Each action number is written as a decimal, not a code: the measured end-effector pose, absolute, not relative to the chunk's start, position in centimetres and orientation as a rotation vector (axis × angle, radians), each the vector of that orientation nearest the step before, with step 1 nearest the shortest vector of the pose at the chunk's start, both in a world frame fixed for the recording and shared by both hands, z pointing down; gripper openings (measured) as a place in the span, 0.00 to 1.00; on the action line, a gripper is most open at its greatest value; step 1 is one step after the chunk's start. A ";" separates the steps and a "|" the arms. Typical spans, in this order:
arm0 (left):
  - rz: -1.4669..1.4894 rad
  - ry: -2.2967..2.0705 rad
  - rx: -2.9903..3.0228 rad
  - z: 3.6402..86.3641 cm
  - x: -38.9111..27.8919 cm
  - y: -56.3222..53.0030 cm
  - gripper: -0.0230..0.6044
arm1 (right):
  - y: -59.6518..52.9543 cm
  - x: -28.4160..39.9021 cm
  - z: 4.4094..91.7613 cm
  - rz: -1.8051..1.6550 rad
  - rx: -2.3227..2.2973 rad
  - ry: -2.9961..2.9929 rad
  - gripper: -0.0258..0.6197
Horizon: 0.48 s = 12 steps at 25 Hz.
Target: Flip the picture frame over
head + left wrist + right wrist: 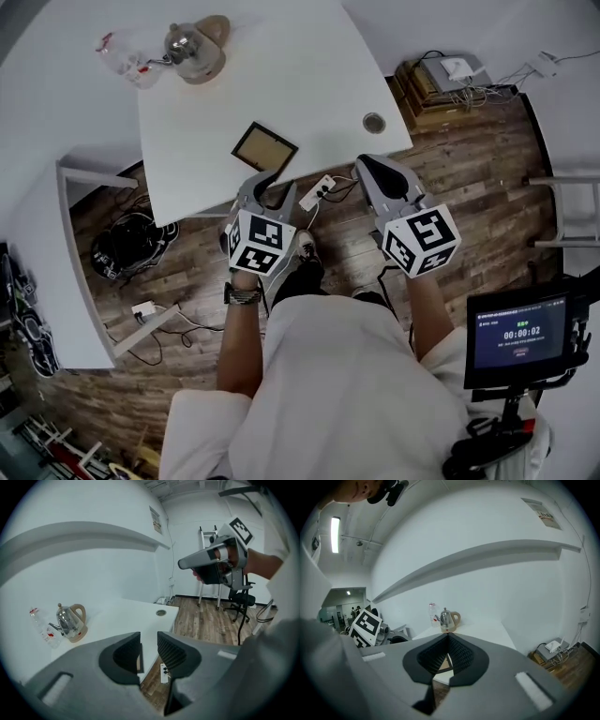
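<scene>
The picture frame [263, 147] lies flat near the front edge of the white table [309, 66], with a dark border and a brown face up. My left gripper [265, 180] hovers just in front of that edge, below the frame; its jaws are open with nothing between them. In the left gripper view [149, 643] a sliver of the frame [140, 659] shows through the gap. My right gripper [367, 161] is held off the table's front right, shut and empty, its tips meeting [447, 637]. Part of the frame [444, 664] shows under them.
A metal kettle [195, 49] and a plastic bottle [122, 56] stand at the table's far left. A round cable hole [374, 122] sits near the right edge. A power strip [317, 192] lies on the wooden floor below. A white shelf unit [56, 272] is at left, a screen [520, 333] at right.
</scene>
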<state>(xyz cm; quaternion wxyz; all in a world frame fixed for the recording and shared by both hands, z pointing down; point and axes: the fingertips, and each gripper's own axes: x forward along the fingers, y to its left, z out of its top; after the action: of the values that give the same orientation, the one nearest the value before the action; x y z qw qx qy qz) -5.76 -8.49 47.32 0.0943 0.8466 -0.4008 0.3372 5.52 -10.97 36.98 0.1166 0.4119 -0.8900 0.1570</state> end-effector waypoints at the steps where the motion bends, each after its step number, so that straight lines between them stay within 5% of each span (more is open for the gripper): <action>1: 1.010 -1.180 2.503 48.0 -5.9 -8.7 0.21 | -11.1 5.6 37.4 0.469 1.212 -2.597 0.04; 12: 1.287 -1.052 2.431 55.2 -5.4 -8.0 0.27 | -9.9 6.8 40.1 0.534 1.237 -2.520 0.04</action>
<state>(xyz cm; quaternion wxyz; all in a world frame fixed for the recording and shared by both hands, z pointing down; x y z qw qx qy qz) -5.35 -8.01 55.22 0.0982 0.8214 -0.3556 0.4350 6.77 -9.88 40.06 0.1416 0.4285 -0.8730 0.1850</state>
